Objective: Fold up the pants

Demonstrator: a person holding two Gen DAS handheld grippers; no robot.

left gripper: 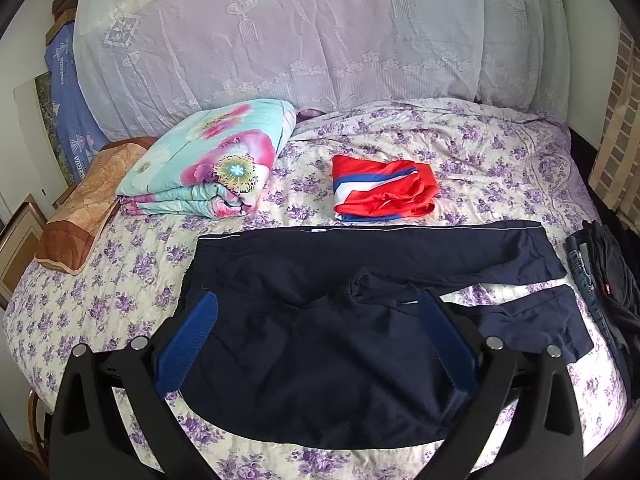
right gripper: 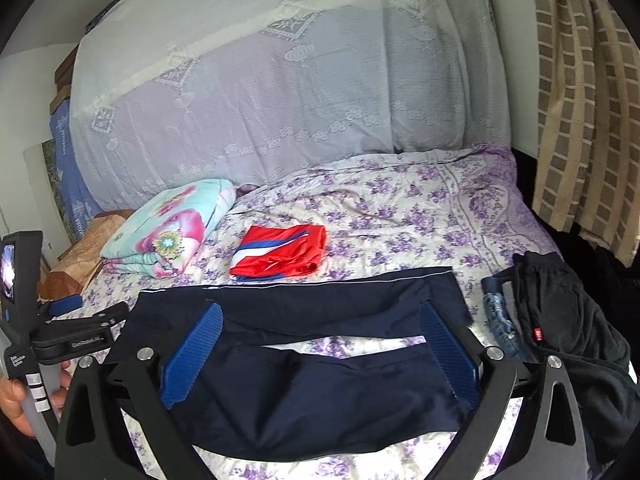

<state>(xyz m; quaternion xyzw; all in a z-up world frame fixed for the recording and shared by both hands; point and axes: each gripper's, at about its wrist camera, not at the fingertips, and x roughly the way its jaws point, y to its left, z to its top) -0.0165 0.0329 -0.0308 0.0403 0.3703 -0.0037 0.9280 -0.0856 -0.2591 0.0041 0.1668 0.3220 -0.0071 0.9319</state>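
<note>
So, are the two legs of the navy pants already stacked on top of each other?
No, the navy pants lie spread on the bed with their two legs apart, and a strip of flowered sheet shows between them.

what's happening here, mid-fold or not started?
Not started, by the look of it. A person holds two tongs over navy pants laid flat on the bed, legs apart. Left tongs and right tongs are both open, gripping nothing. Folded red shorts lie beyond; dark clothes are piled at right.
</note>
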